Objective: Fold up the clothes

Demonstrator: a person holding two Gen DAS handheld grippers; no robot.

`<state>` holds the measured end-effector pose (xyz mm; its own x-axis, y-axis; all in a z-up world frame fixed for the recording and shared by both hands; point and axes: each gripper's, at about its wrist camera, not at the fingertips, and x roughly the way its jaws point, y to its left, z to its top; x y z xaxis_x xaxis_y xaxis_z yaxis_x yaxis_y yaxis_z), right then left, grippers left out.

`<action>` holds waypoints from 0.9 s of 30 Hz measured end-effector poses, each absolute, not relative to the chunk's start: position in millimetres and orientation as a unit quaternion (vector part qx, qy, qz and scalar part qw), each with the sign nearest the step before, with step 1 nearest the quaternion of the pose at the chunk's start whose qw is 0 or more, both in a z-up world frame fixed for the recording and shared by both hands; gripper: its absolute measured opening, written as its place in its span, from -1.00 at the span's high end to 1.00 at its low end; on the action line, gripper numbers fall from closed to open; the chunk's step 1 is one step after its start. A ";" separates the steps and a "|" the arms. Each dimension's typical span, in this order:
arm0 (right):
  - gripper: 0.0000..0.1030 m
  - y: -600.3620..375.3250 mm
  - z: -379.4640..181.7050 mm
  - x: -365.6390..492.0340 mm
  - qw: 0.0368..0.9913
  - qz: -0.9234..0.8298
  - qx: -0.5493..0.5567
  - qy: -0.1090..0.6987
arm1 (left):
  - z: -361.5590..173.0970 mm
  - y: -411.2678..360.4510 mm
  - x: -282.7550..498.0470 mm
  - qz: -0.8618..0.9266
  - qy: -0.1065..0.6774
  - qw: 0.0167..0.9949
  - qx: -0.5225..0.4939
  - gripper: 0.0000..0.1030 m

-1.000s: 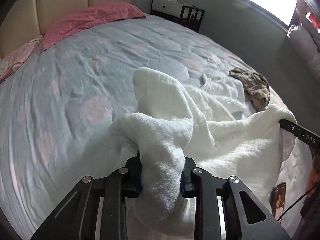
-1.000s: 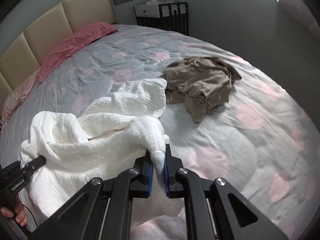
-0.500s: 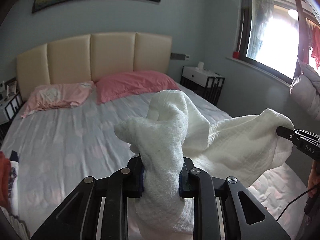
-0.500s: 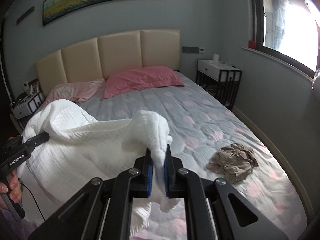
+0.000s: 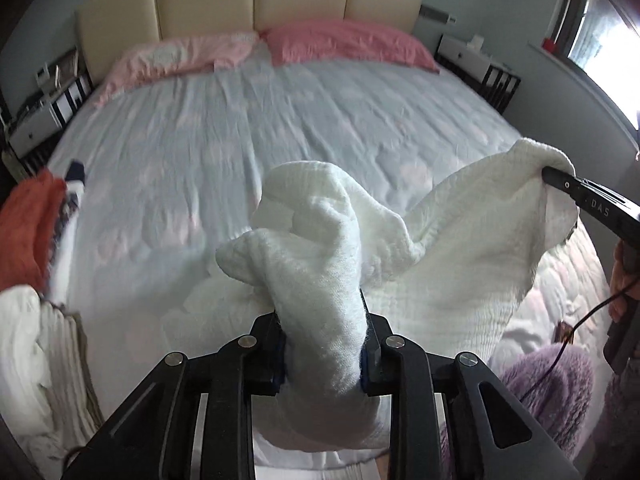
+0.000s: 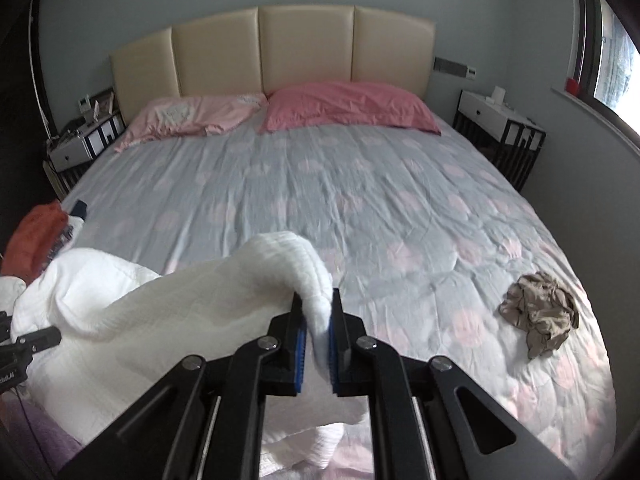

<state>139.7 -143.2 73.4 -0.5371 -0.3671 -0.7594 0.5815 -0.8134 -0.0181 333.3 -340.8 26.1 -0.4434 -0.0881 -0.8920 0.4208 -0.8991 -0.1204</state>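
A white textured garment [image 5: 460, 240] hangs in the air between both grippers, above the near end of the bed [image 5: 280, 128]. My left gripper [image 5: 323, 344] is shut on one bunched corner of it. My right gripper [image 6: 317, 332] is shut on another corner, and the cloth [image 6: 160, 320] sags between them to its left. The right gripper's finger shows at the right of the left wrist view [image 5: 588, 200]. The left gripper shows at the left edge of the right wrist view [image 6: 28, 344].
A brown crumpled garment [image 6: 540, 312] lies at the bed's near right. An orange and white pile of clothes [image 5: 28, 240] sits at the left edge. Two pink pillows [image 6: 344, 108] lie by the headboard. Nightstands [image 6: 500, 124] stand on both sides.
Both grippers have lifted the white garment off the bed and held it stretched in the air. The views have tilted down again toward the bed.
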 end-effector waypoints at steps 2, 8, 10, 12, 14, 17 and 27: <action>0.84 -136.3 33.1 129.5 0.247 -0.857 0.432 0.136 | -9.3 -330.0 331.5 -0.807 0.180 0.128 0.547 0.34; 0.84 -92.8 -51.7 107.9 0.188 -0.828 0.520 0.094 | -38.5 -310.2 327.5 -0.779 0.169 0.093 0.597 -0.04; 0.84 -78.9 -70.7 101.0 0.186 -0.810 0.553 0.059 | -34.0 -311.2 328.1 -0.778 0.166 0.090 0.599 -0.15; 0.83 -67.6 -84.2 95.5 0.187 -0.796 0.576 0.021 | -22.2 -317.7 328.5 -0.781 0.170 0.084 0.595 -0.18; 0.83 -62.1 -88.5 92.5 0.189 -0.792 0.581 -0.002 | -3.7 -325.1 330.1 -0.789 0.172 0.080 0.584 -0.18; 0.83 -62.8 -89.4 92.7 0.195 -0.791 0.580 -0.008 | 26.3 -338.6 320.6 -0.807 0.159 0.087 0.562 -0.18; 0.83 -67.3 -90.9 93.3 0.209 -0.788 0.579 -0.020 | -5.9 -339.8 216.1 -0.818 0.006 0.028 0.575 -0.30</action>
<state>93.3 -67.3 -90.9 -0.2411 -0.3523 -0.9043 0.3068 -0.9117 0.2734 216.1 -339.8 -5.9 -0.3367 -0.0385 -0.9408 0.0521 -0.9984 0.0222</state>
